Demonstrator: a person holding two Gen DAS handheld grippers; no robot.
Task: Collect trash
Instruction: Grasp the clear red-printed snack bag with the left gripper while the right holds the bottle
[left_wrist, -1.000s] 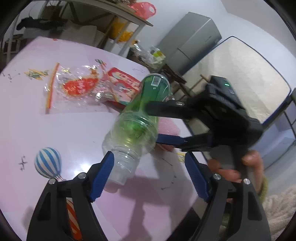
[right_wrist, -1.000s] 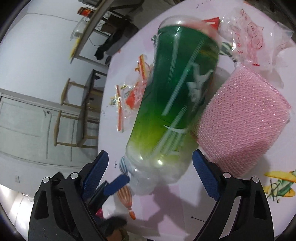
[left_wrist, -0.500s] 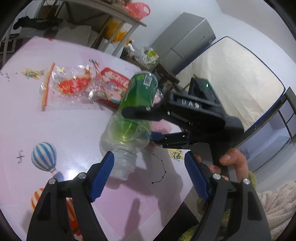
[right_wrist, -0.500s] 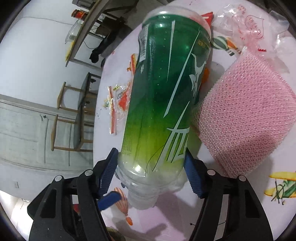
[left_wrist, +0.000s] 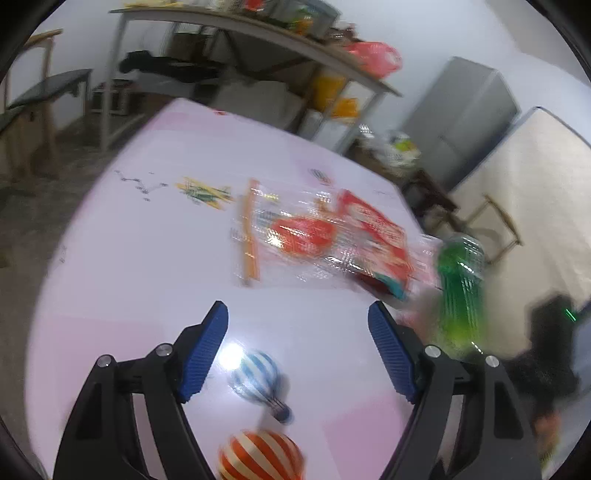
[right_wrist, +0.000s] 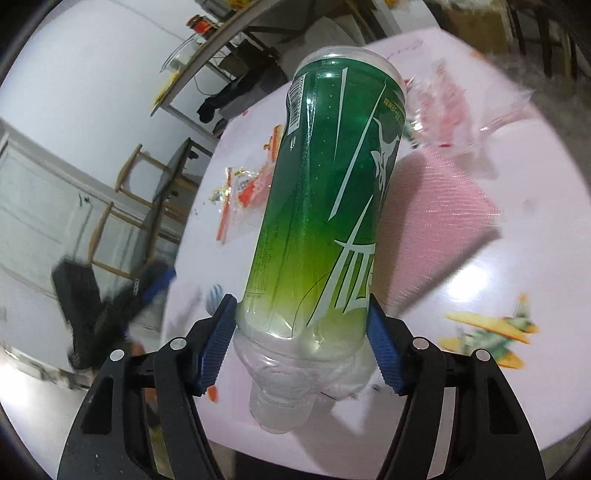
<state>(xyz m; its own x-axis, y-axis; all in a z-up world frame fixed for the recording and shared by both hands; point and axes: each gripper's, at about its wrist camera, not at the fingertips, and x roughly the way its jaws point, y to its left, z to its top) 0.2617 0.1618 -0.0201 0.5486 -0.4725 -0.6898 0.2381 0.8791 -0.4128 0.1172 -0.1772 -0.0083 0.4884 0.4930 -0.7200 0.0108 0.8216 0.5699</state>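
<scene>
The right gripper has its jaws clamped on the shoulder of the green plastic bottle, neck toward the camera and base pointing away; the blue pads press on both sides of the clear lower part. Those jaws have just been closing, and the bottle sits between them, held off the tabletop. The left gripper hangs with its jaws wide and nothing between them, above the printed balloons on the tabletop.

By my reading the step in hand is the carry: one piece of trash is picked up and needs taking to a bin, which neither view shows. The next move calls for a steady hold, since the bottle is long and gripped near one end, so it may swing.

Just past the bottle lies a pink mesh pad, and farther on a crumpled clear bag. In the left view a clear wrapper with red print and a red packet lie mid-tabletop, still to be collected. The near edge is close below both grippers, with open room there to withdraw. Beyond the far edge stand chairs and a cluttered shelf.
</scene>
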